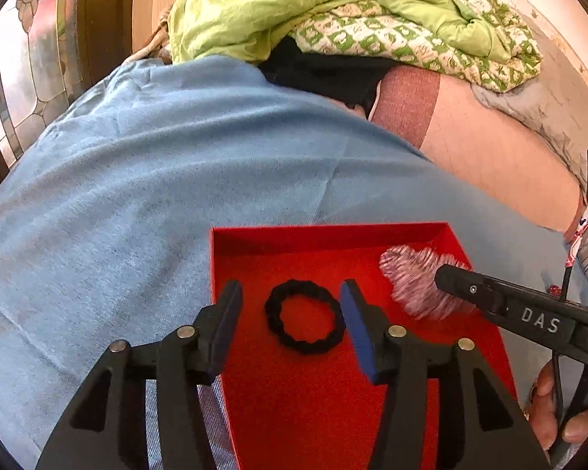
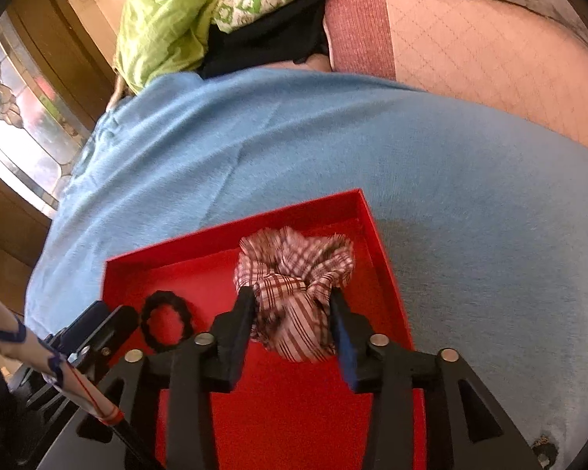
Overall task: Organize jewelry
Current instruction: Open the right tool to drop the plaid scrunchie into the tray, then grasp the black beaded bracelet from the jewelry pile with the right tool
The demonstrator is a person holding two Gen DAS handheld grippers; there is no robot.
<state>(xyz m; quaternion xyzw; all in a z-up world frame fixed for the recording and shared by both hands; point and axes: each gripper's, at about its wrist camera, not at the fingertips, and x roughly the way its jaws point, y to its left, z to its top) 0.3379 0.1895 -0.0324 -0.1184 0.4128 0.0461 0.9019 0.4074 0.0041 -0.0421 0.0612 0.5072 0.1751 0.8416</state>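
Observation:
A red tray (image 1: 317, 235) lies on a blue cloth (image 1: 156, 180). A black hair tie (image 1: 305, 321) lies flat in the tray between the fingers of my left gripper (image 1: 292, 313), which is open around it. My right gripper (image 2: 294, 313) has its jaws around a red-and-white plaid scrunchie (image 2: 294, 274) at the tray's far right corner; both pads touch the fabric. The scrunchie shows blurred in the left wrist view (image 1: 415, 282) with the right gripper (image 1: 450, 278) on it. The tray (image 2: 231, 231) and hair tie (image 2: 166, 327) also show in the right wrist view.
Green bedding (image 1: 294, 4) and a dark garment (image 1: 325, 70) are piled at the back. A pink quilted mattress (image 1: 490, 145) lies to the right. A stained-glass door (image 1: 23, 62) stands at the left. My left gripper (image 2: 94, 325) shows at the tray's left.

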